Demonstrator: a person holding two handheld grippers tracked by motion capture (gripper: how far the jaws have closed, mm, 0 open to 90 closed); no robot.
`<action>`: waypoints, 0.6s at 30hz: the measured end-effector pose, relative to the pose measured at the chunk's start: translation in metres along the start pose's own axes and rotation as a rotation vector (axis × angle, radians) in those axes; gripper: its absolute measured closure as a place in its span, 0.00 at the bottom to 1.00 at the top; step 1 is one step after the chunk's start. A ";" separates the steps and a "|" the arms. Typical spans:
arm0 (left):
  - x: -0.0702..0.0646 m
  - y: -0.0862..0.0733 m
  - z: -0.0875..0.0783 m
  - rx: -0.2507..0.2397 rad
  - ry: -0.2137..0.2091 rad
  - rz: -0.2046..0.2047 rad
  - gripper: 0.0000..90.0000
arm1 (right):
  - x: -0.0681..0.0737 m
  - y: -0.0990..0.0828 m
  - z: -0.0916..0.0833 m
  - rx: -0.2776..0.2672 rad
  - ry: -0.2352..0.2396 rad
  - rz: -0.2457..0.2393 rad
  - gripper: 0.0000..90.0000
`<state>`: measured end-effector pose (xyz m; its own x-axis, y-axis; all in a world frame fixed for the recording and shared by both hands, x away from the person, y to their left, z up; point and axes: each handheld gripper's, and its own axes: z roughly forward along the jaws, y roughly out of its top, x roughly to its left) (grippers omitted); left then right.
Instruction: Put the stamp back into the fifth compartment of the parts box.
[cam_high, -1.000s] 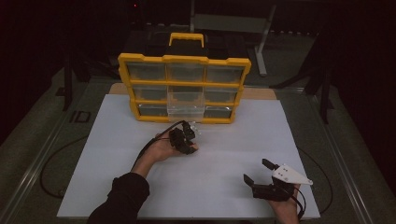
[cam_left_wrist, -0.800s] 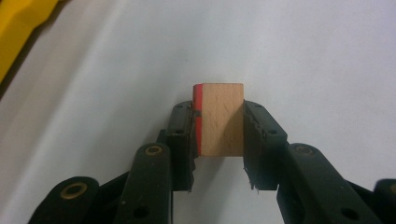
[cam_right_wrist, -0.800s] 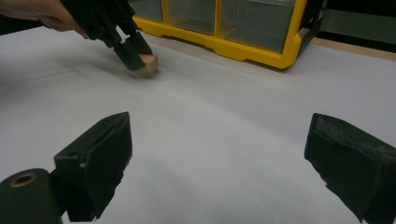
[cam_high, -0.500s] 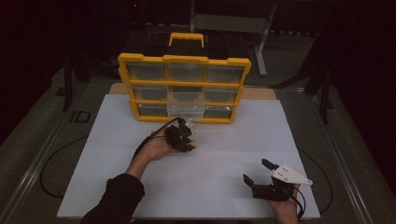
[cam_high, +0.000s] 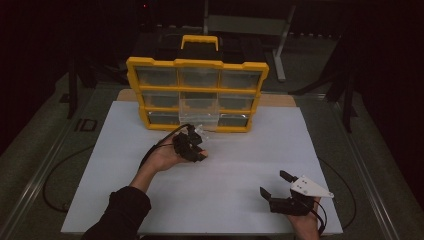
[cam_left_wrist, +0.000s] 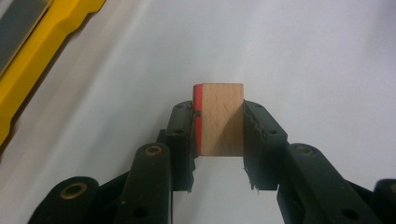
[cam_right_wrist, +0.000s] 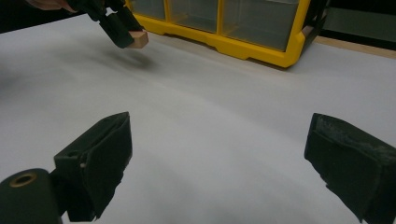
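Note:
My left gripper (cam_high: 191, 145) hangs over the white sheet just in front of the yellow drawer organizer (cam_high: 150, 67). It is shut on a small wooden block (cam_left_wrist: 223, 119) with one red face, held between both pads (cam_left_wrist: 183, 126). From the right gripper view the left gripper (cam_right_wrist: 114, 23) and the block (cam_right_wrist: 139, 39) hover a little above the sheet. My right gripper (cam_high: 274, 183) rests near the sheet's front right corner, open. Nothing lies between its jaws (cam_right_wrist: 219, 140).
The organizer has clear drawers. One clear drawer (cam_high: 199, 119) in the bottom middle appears pulled out toward me. A white sheet (cam_high: 240, 150) covers the table. Dark floor and metal frames surround it. Cables trail from both grippers.
The left gripper has risen slightly with the block and drifted a little to the left. The right gripper has stayed where it was.

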<state>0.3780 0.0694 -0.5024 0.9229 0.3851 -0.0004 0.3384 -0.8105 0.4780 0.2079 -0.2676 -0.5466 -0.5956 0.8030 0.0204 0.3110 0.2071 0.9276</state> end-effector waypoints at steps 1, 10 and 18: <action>0.000 0.000 -0.001 -0.001 -0.001 0.001 0.74 | 0.000 0.000 0.000 0.000 0.000 -0.001 0.08; 0.002 -0.003 -0.014 -0.034 -0.006 -0.014 0.74 | 0.000 0.000 0.001 0.004 0.004 -0.003 0.08; 0.002 -0.005 -0.026 -0.054 -0.013 -0.026 0.74 | 0.000 0.000 0.001 0.005 0.004 -0.001 0.08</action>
<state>0.3736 0.0853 -0.4820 0.9164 0.3994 -0.0248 0.3521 -0.7752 0.5245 0.2080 -0.2670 -0.5469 -0.5988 0.8006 0.0206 0.3137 0.2109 0.9258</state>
